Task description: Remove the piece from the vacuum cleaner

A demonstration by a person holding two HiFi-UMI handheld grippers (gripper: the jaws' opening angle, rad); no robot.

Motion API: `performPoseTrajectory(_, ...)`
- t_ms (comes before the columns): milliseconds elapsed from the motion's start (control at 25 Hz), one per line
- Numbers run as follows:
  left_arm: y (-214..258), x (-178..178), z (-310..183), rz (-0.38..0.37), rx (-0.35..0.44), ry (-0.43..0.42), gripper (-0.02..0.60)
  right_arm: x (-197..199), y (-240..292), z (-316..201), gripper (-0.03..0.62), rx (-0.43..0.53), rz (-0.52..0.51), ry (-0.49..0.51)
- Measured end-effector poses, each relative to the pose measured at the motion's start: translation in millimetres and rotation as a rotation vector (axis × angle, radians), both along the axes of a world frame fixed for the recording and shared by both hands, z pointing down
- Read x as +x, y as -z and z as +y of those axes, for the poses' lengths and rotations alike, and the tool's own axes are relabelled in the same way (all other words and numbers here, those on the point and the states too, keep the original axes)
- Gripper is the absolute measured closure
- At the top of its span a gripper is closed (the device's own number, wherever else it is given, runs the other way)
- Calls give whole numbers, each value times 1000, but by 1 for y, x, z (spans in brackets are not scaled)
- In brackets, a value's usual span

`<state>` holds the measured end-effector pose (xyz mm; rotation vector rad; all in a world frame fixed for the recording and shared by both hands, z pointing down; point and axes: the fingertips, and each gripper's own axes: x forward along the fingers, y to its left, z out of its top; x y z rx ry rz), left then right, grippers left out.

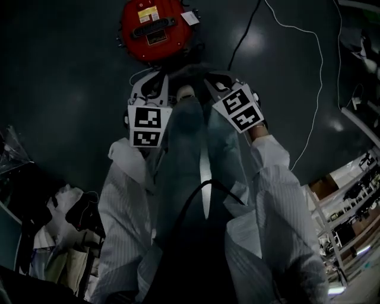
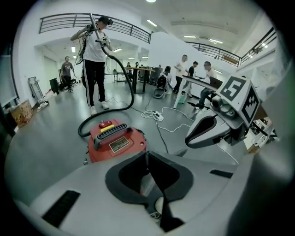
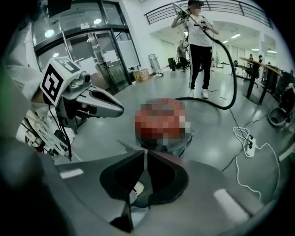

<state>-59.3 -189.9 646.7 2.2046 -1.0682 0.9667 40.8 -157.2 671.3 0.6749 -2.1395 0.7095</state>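
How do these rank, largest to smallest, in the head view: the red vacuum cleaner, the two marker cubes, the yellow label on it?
1. red vacuum cleaner
2. left marker cube and right marker cube: alike, nearer the camera
3. yellow label

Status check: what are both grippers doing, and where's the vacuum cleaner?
Left gripper shut, empty. Right gripper shut, empty. Red vacuum cleaner on floor ahead, untouched. Black hose runs to standing person.

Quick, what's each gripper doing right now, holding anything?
Left gripper: closed, holding nothing.
Right gripper: closed, holding nothing.
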Motion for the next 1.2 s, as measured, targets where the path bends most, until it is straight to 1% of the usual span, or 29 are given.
performPoseTrajectory(120,-42,0,-5,-17,-17,7,570,0,-40,-3,582,-26,0,77)
performPoseTrajectory(160,-55,0,-7,-31,-20,3,542,0,-49,-6,573,-25,-6,99)
performPoseTrajectory(200,-65,2,-11,-41,-23,-6,510,-1,-56,-10,566,-14,-16,119)
performPoseTrajectory(280,-79,6,-17,-42,-31,-27,490,-4,-63,-19,547,28,-26,156)
performPoseTrajectory(360,-89,10,-23,-40,-35,-44,473,-5,-75,-25,504,45,4,213)
performPoseTrajectory(400,-93,9,-26,-47,-36,-46,468,-7,-82,-25,468,40,25,256)
performPoseTrajectory(480,-98,6,-30,-62,-37,-29,468,-12,-94,-19,428,28,53,375)
performPoseTrajectory(520,-99,5,-31,-64,-33,-16,469,-15,-99,-14,379,24,66,446)
performPoseTrajectory(560,-100,5,-31,-67,-25,-7,469,-17,-105,-10,372,22,83,517)
performPoseTrajectory(640,-101,5,-32,-83,-5,-3,469,-19,-119,-3,372,16,130,632)
performPoseTrajectory(720,-101,4,-33,-82,-2,12,469,-21,-132,-1,373,23,179,699)
performPoseTrajectory(840,-101,3,-32,-58,-18,42,469,-22,-138,-1,378,56,216,741)
performPoseTrajectory(960,-102,3,-32,-70,-12,29,469,-20,-138,3,400,57,231,782)
performPoseTrajectory(1040,-102,2,-32,-66,-10,33,469,-19,-137,11,526,76,242,841)
performPoseTrajectory(1120,-102,2,-33,-58,-12,38,469,-19,-136,13,552,104,250,845)
performPoseTrajectory(1200,-102,3,-33,-60,-11,33,469,-18,-136,12,558,102,248,811)
